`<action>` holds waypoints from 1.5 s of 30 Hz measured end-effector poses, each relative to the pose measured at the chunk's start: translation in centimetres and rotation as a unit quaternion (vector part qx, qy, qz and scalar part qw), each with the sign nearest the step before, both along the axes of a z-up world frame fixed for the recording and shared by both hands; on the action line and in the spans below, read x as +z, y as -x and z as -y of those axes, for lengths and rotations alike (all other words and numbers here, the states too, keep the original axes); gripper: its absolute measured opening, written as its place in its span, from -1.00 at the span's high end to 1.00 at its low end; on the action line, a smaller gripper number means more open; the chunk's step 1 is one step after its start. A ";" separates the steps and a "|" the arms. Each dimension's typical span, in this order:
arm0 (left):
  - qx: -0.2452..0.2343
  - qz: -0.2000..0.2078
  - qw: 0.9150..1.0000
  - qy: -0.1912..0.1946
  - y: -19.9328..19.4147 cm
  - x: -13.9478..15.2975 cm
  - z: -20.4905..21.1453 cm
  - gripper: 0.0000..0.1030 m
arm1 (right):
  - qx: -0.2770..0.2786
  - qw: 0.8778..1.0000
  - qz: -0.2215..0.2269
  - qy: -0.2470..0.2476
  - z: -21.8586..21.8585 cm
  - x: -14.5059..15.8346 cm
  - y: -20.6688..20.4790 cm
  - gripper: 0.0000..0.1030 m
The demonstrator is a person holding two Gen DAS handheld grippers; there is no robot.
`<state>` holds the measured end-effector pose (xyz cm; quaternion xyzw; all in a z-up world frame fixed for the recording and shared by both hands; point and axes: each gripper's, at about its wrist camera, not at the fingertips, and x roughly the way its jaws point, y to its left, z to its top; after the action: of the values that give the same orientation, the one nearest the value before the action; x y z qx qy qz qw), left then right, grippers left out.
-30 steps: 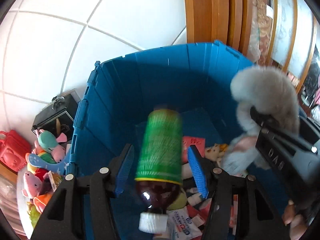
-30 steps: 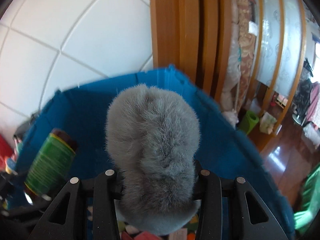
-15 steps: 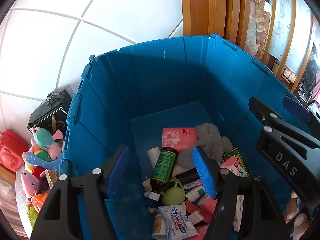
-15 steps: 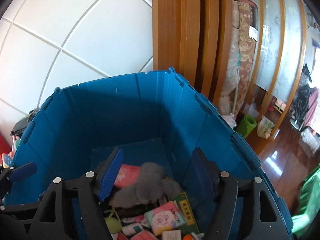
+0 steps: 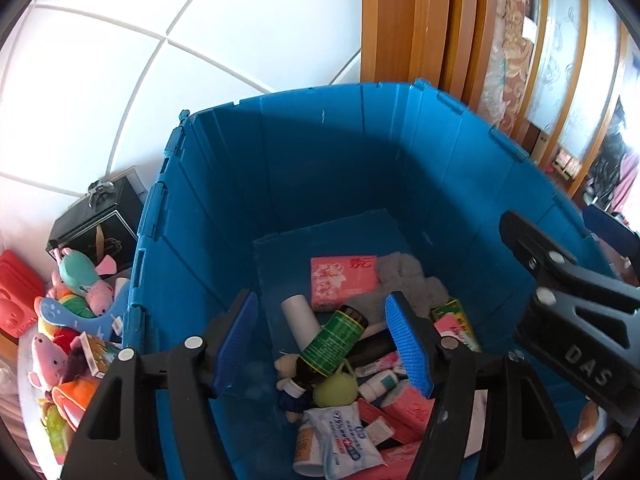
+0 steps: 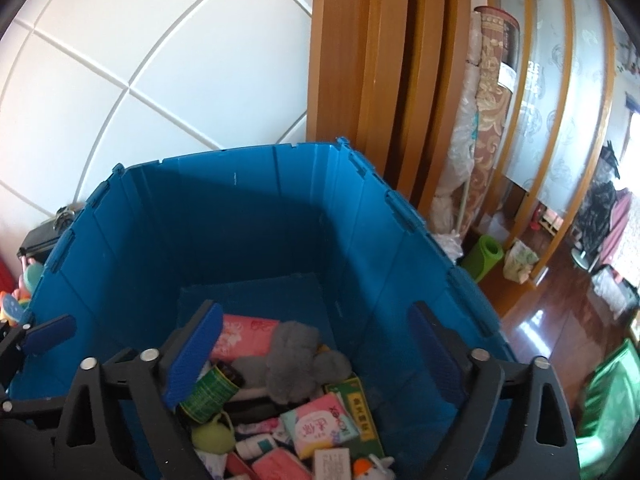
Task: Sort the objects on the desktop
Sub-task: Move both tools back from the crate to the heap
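Observation:
Both grippers hang over a deep blue bin (image 5: 224, 216) (image 6: 132, 240). On its floor a brown bottle with a green label (image 5: 330, 342) (image 6: 208, 392) lies across a pile of packets, beside a grey plush toy (image 5: 404, 276) (image 6: 296, 356) and a pink packet (image 5: 344, 282) (image 6: 244, 332). My left gripper (image 5: 326, 340) stands open with nothing between its blue pads. The jaws of my right gripper (image 6: 316, 356) are opening, wide apart, nothing between them. From the left wrist the right gripper shows as a black body at the right edge.
Left of the bin sit several plush toys (image 5: 80, 280), a red case (image 5: 16, 300) and a black box (image 5: 96, 220) against a white tiled wall. A wooden door frame (image 6: 384, 80), rolled rugs and a green mat (image 6: 484, 256) stand to the right.
The left gripper let the green-label bottle drop and the right gripper let the grey plush drop; both now lie in the bin. The right jaws have spread much wider.

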<state>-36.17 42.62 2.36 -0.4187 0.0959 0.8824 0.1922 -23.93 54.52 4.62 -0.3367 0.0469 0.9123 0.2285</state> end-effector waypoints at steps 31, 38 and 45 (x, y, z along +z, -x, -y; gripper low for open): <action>0.083 -0.140 0.985 -0.065 -14.2 4.9 24.2 -0.28 | 0.122 0.983 -0.135 -0.005 19.4 4.1 -13.6 -1.00; 0.121 -0.144 0.981 -0.053 -16.9 2.6 31.3 -0.28 | 0.174 0.973 -0.150 -0.010 25.8 3.4 -14.8 -1.00; 0.144 -0.128 0.981 -0.034 -18.5 -1.0 39.0 -0.28 | 0.232 0.959 -0.164 -0.017 31.9 2.1 -15.6 -1.00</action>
<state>-17.67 3.65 1.40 -0.3047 0.0286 0.9499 0.0636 -8.35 22.64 6.76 -0.1803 -0.0111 0.9835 0.0053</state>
